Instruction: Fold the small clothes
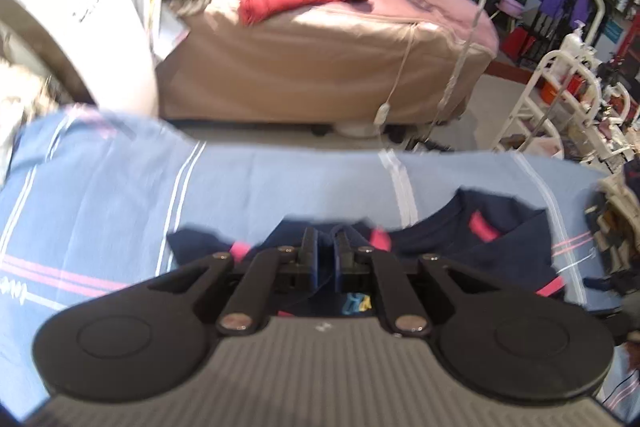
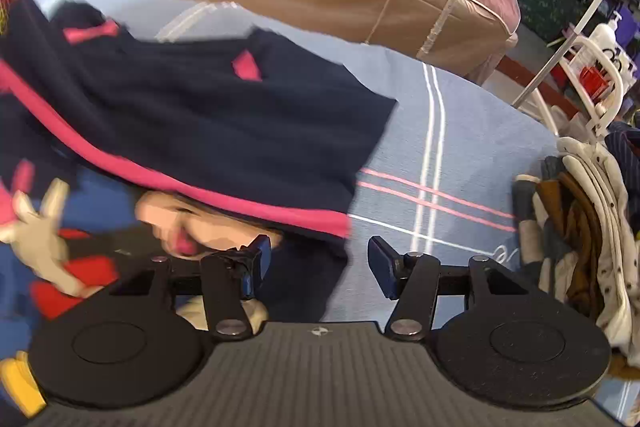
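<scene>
We judge the step in hand to be lifting one edge of the navy garment (image 2: 224,115) so it can be carried over and laid on itself. The garment lies on the blue striped sheet (image 1: 280,183), on the near side of the white double stripe (image 2: 434,131), with the heap of other clothes (image 2: 576,227) well beyond that stripe to the right. Its pink hem (image 2: 256,205) is raised, showing the printed cartoon front (image 2: 60,235) beneath.

To do this well, we should keep the lifted edge taut and level, bring the second grip onto the hem near its free corner, then travel both edges together so the fold lands straight and the pink trim lines up without a ridge in the middle.

The left tongs (image 1: 326,251) are pressed together, pinching a fold of the navy cloth, and they tilt downward over the garment on the side away from the white stripe. The right tongs (image 2: 318,265) are spread wide with nothing between the pads, angled steeply down just in front of the raised hem, their left finger against the cloth's underside and their right finger over bare sheet toward the stripe.
</scene>
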Tool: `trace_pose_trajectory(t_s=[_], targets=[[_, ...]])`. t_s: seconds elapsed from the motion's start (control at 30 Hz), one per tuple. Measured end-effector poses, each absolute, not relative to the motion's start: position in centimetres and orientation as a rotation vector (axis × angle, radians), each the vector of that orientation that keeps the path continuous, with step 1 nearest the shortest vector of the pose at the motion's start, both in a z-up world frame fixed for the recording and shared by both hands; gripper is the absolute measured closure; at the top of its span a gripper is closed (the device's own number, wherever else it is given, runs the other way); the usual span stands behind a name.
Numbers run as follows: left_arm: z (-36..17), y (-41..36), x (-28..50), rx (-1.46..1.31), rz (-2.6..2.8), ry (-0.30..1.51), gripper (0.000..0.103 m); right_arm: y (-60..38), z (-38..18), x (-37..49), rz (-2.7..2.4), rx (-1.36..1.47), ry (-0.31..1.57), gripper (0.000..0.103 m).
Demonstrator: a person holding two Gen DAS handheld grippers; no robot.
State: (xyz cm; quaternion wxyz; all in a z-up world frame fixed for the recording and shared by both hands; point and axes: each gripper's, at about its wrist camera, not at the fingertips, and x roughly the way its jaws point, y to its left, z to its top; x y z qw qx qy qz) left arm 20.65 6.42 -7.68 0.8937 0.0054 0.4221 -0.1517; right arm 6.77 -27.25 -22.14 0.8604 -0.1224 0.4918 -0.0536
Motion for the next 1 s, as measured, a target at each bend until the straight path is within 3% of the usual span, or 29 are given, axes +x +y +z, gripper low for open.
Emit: trace_pose_trajectory(t_s=[0.27, 0.33, 0.37, 0.4, 0.5, 0.87, 1.0], targets=[[-0.9, 0.7, 20.7, 0.019, -0.387, 0.793, 0.096, -28.1, -23.9, 7.9, -0.108, -0.325, 0.961, 0.015], [-0.3, 0.0, 20.4, 0.036, -0.384, 0.794, 0.096, -29.2, -23.7, 8.5, -0.113, -0.292, 0.951, 0.04], [-0.4, -0.1, 20.2, 0.043, -0.373, 0.804, 0.096, -29.7, -23.5, 8.6, -0.117, -0.273, 0.95, 0.066], [-0.6, -0.1, 20.1, 0.046, -0.355, 0.823, 0.096, -30.2, -23.4, 8.5, -0.121, -0.263, 0.95, 0.074], [-3.0, 1.1, 19.9, 0.032, -0.288, 0.922, 0.096, -31.4, -23.0, 7.7, -0.129, -0.239, 0.944, 0.08], [-20.7, 7.2, 21.8, -0.061, -0.082, 1.266, 0.095, -31.9, -24.3, 7.5, -0.073, -0.266, 0.994, 0.08], [-23.7, 7.1, 21.6, -0.034, -0.053, 1.31, 0.086, -32.0, -23.6, 7.2, -0.06, -0.28, 1.003, 0.064]])
